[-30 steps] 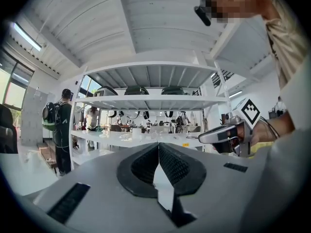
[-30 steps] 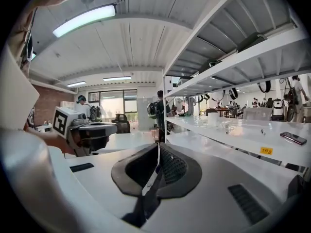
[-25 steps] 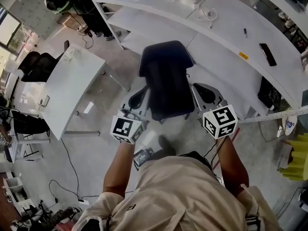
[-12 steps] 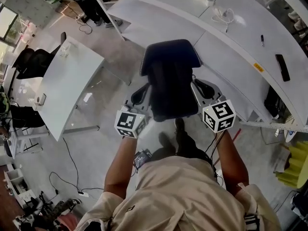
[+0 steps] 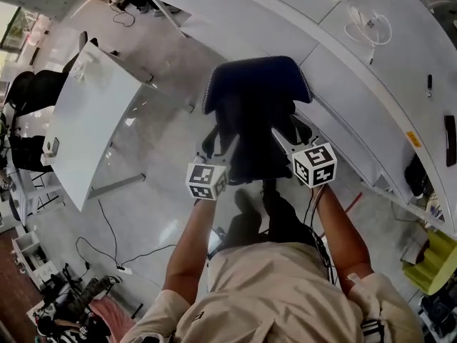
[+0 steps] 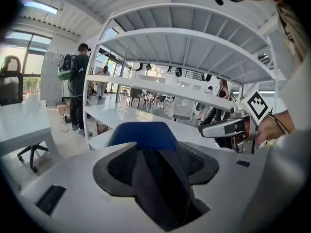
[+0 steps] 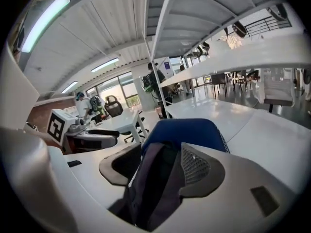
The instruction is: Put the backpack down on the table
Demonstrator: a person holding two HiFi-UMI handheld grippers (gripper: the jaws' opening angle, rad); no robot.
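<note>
A dark backpack with a blue top (image 5: 253, 120) hangs between my two grippers, beside the edge of the long white curved table (image 5: 371, 98). I cannot tell whether it rests on anything. My left gripper (image 5: 214, 145) is at its left side. Its jaws (image 6: 160, 164) have just been opening and stand apart, with a dark strap (image 6: 163, 183) loose between them. My right gripper (image 5: 285, 138) is at the right side. Its jaws (image 7: 163, 166) have also just been opening, and another dark strap (image 7: 153, 188) lies slack in the gap. Beyond both pairs of jaws I see the blue fabric (image 7: 187, 132).
The curved table carries a coiled white cable (image 5: 368, 27), a pen (image 5: 429, 84) and a phone (image 5: 450, 131), with shelves above it. A second white desk (image 5: 93, 120) and black office chairs (image 5: 28, 91) stand at the left. Cables (image 5: 107, 227) trail on the floor. People (image 6: 77, 86) stand far off.
Both grippers and the backpack have sunk lower and moved forward toward the curved table. The marker cubes look smaller and farther from the head camera.
</note>
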